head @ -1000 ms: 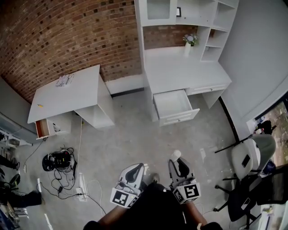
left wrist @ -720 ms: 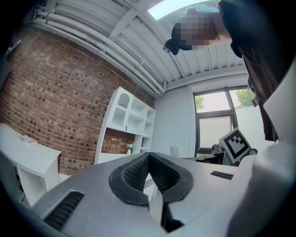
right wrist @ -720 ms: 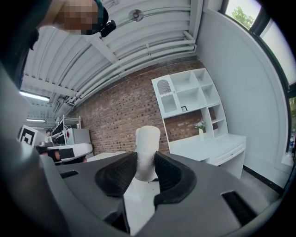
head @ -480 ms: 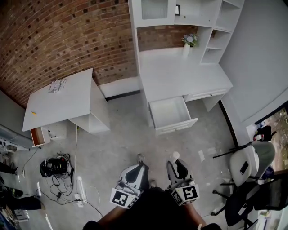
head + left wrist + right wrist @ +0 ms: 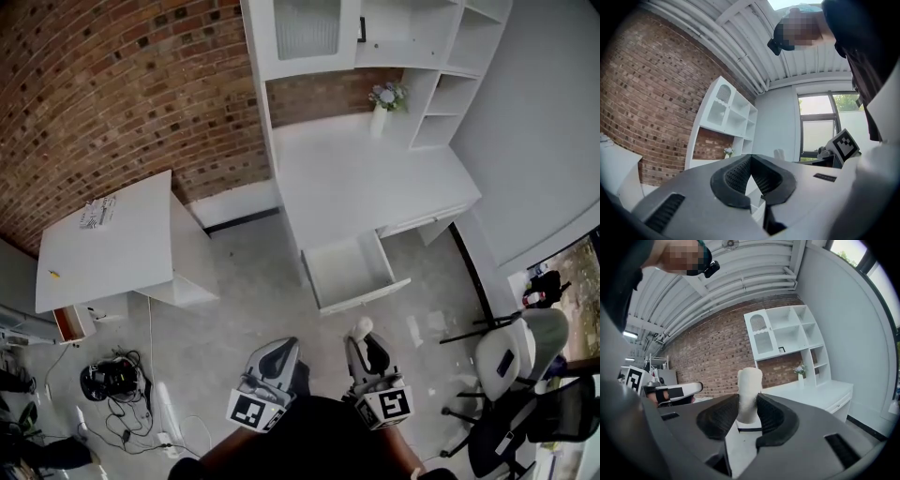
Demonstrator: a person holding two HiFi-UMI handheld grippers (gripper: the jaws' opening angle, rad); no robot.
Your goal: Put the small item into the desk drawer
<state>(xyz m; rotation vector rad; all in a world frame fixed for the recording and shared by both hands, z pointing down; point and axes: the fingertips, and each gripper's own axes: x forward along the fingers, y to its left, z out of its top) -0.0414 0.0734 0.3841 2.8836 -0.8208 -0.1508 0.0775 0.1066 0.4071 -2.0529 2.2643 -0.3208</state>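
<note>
- The right tongs [image 5: 749, 405], closest to the wearer, are clamped on the small item [image 5: 750, 380]. It is a pale, stubby cylinder, and its long axis sticks out past the tips.
- The left tongs [image 5: 750, 159], just beside them, are pressed together with nothing between them.
- In the head view, the open drawer [image 5: 367, 292] lies ahead of the item across a stretch of floor [image 5: 234, 319], well apart from it. The right hand is slightly the nearer of the two.
- The drawer projects from a white desk [image 5: 356, 187] set against a brick wall [image 5: 141, 84], with a flower vase [image 5: 380, 105] at the back.
- Only the right gripper view shows the pads squeezing the item. Only the head view shows the drawer's inside, which looks empty.
</note>
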